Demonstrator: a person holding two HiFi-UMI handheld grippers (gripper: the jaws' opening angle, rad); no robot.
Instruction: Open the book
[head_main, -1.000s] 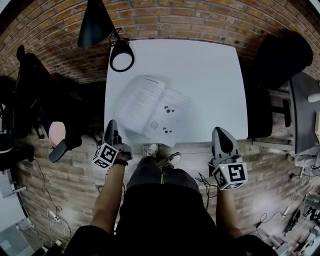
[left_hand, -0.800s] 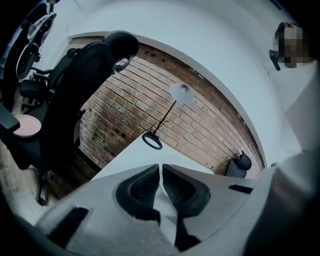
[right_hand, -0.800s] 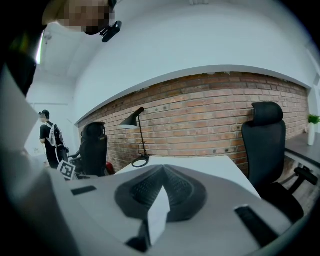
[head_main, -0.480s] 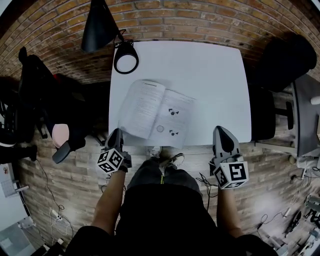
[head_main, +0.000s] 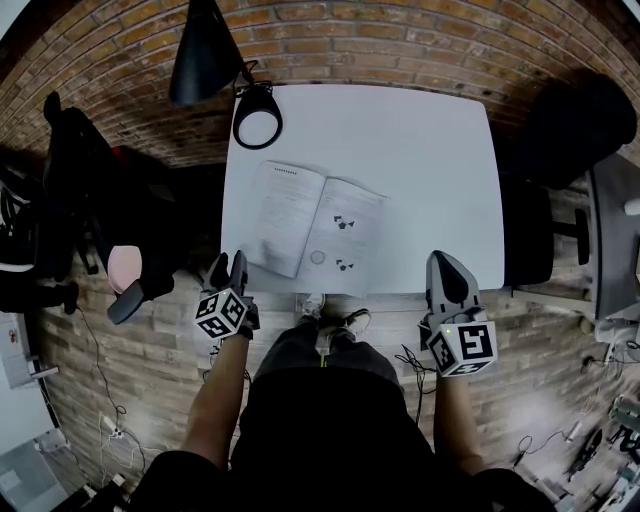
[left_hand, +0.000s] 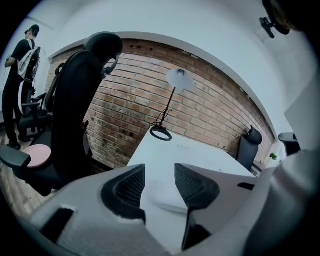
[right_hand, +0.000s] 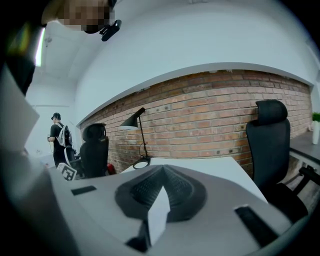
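The book (head_main: 315, 232) lies open on the white table (head_main: 420, 160), its pages flat and facing up, near the front left. My left gripper (head_main: 228, 275) hovers at the table's front left corner, just short of the book's near left corner. Its jaws have just been opening and stand apart with nothing between them. In the left gripper view the book's edge (left_hand: 164, 198) shows past the gap of the left gripper (left_hand: 160, 167). My right gripper (head_main: 447, 285) sits at the front right edge, away from the book. Seen in its own view, the right gripper (right_hand: 162, 170) is shut and holds nothing.
A black desk lamp (head_main: 205, 45) leans over the back left corner, its ring base (head_main: 257, 118) on the table. Black office chairs stand left (head_main: 80, 180) and right (head_main: 575, 125). Behind is a brick wall. A person (left_hand: 17, 75) stands far left.
The left gripper's jaws, shut before, now stand apart, and the gripper has rolled and dipped a little at the table's corner. The book stays open. The right gripper has kept still.
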